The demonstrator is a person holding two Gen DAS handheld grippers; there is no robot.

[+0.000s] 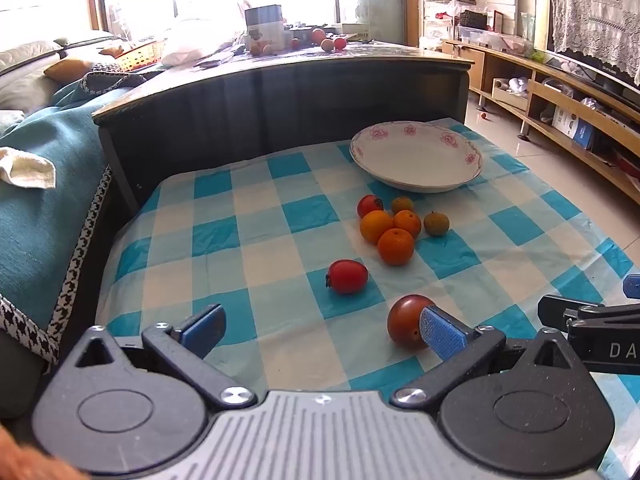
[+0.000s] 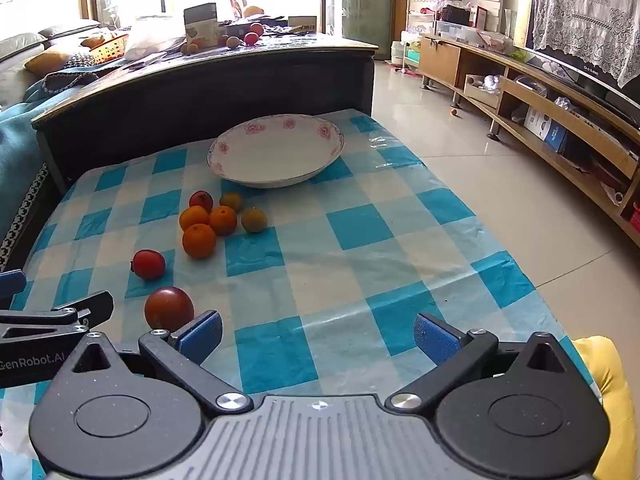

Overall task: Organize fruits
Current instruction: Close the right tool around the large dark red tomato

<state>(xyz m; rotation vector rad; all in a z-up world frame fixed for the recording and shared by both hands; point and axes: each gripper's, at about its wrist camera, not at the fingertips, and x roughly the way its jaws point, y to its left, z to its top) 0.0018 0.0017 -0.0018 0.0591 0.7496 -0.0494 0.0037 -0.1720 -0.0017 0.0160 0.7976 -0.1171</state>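
I am seeing the plate point(image 2: 276, 152) sitting bare | seven fruits point(image 2: 199, 241) lying loose on the tabletop point(image 2: 360, 264) | left tool point(image 1: 320, 328) and right tool point(image 2: 316, 332) hanging released, grasping nothing.

A low table covered by a blue-and-white checked cloth point(image 2: 360, 228) carries everything. Far ahead of the tongs sits a white dish with pink flowers point(image 2: 276, 152), empty. Nearer lie small oranges point(image 2: 199, 241), a greenish fruit point(image 2: 254, 220), red tomatoes point(image 2: 149, 264) and a dark red one point(image 2: 168, 307) nearest.
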